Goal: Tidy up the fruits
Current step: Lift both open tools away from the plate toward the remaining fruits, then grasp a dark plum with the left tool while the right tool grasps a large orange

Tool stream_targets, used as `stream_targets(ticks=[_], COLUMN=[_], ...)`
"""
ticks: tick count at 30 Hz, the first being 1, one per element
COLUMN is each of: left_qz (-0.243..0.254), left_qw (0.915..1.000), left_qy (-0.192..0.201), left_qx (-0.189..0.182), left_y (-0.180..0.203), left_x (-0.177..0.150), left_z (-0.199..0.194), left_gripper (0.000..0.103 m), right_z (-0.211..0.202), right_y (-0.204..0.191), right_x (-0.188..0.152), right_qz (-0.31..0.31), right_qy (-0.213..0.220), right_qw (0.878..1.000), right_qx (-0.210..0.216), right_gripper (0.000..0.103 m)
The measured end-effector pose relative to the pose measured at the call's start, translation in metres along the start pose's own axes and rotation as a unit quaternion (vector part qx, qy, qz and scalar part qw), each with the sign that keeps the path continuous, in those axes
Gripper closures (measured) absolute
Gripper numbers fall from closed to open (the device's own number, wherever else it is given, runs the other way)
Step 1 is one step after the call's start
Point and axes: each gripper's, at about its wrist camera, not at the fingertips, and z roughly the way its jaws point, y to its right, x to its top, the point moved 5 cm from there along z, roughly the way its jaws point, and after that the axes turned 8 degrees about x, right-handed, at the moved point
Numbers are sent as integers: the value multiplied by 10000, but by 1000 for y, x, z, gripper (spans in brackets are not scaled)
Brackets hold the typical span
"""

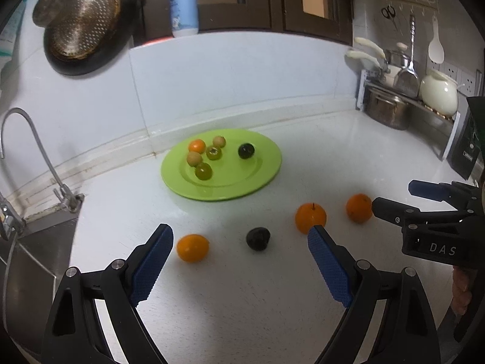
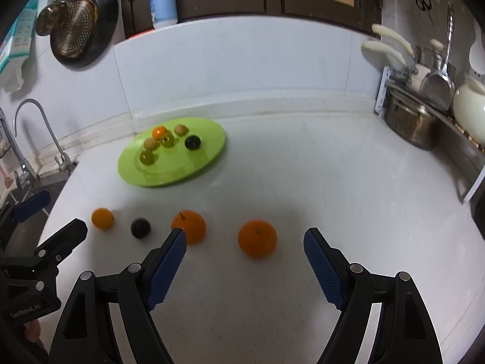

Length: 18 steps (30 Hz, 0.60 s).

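A green plate (image 1: 239, 182) (image 2: 209, 151) near the back wall carries several small fruits, among them a dark one (image 1: 245, 150). Four fruits lie in a row on the white counter: a small orange (image 1: 192, 247) (image 2: 102, 218), a dark fruit (image 1: 258, 238) (image 2: 140, 227), a stemmed orange (image 1: 310, 217) (image 2: 189, 226) and a larger orange (image 1: 359, 208) (image 2: 257, 238). My left gripper (image 1: 239, 233) (image 2: 62, 210) hangs open above the small orange and dark fruit. My right gripper (image 2: 245, 233) (image 1: 394, 195) stands open just before the larger orange. Neither holds anything.
A sink with a curved tap (image 1: 33, 157) is at the left. A rack with a steel pot (image 2: 412, 124), a white jar (image 1: 439, 94) and utensils fills the right corner. A pan and strainer (image 1: 81, 27) hang on the wall. A bottle (image 1: 183, 7) stands on the ledge.
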Motion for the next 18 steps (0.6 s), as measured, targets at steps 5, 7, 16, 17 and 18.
stream_targets(ticks=[5, 7, 16, 17, 18], left_qz=[72, 76, 62, 63, 76], left_qw=[9998, 9996, 9963, 9958, 9953], left_qy=[-177, -253, -838, -890, -936], left_qx=[-26, -69, -185, -204, -216], left_y=[5, 7, 11, 12, 13], left_x=[-7, -9, -14, -14, -14], left_z=[15, 21, 52, 55, 58], left_gripper=[20, 24, 36, 36, 38], right_z=[10, 15, 37, 40, 42], right_y=[7, 9, 23, 25, 26], right_x=[-9, -12, -14, -14, -13], right_qz=[70, 94, 256, 284, 305], right_qy=[-136, -186, -333, -354, -361], right_qw=[9999, 9998, 9991, 9989, 9989], right_qx=[-30, -41, -72, -73, -52], right_gripper=[23, 23, 24, 24, 25])
